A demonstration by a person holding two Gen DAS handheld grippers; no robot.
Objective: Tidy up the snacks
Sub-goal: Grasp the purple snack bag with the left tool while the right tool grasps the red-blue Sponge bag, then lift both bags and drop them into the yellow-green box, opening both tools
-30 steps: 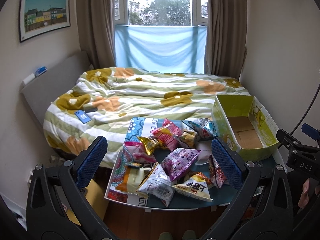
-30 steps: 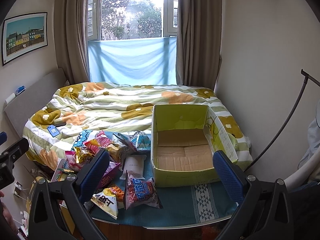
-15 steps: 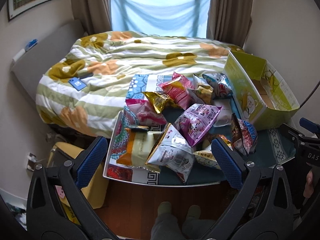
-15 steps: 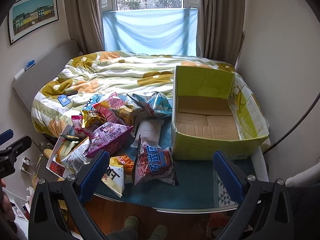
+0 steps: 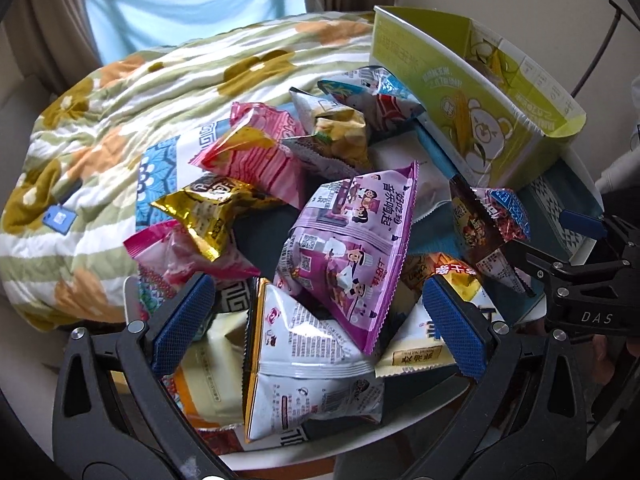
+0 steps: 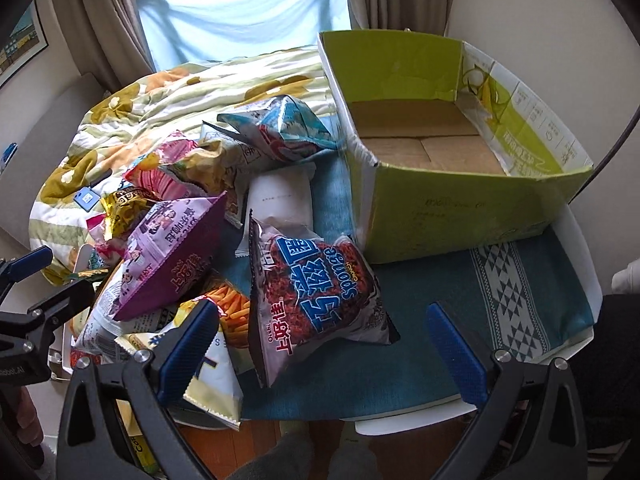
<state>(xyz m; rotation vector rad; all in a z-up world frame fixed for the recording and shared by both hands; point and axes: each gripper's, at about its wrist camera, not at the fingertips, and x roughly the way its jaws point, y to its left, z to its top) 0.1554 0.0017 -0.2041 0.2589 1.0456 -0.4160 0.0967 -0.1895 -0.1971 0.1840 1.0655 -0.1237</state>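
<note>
Glossy, crinkled snack bags heaped beside an empty green carton; both tongs spread wide, grasping nothing.

A: What is reading clearly from the right wrist view?

B: The dark red and blue snack bag is showing "Oishi", "上好佳", "Sponge" and "Crunch", with big white characters across a blue band.

A: And the purple bag?

B: It is carrying "好吃到音乐响起" along its top edge and "上好佳" lower down, plus small QR codes too fine to read.

A: Anything on the tools?

B: The right tool, poking into the left wrist view, is showing "DAS" in pale letters. The green box is bearing print too small to read.
</note>
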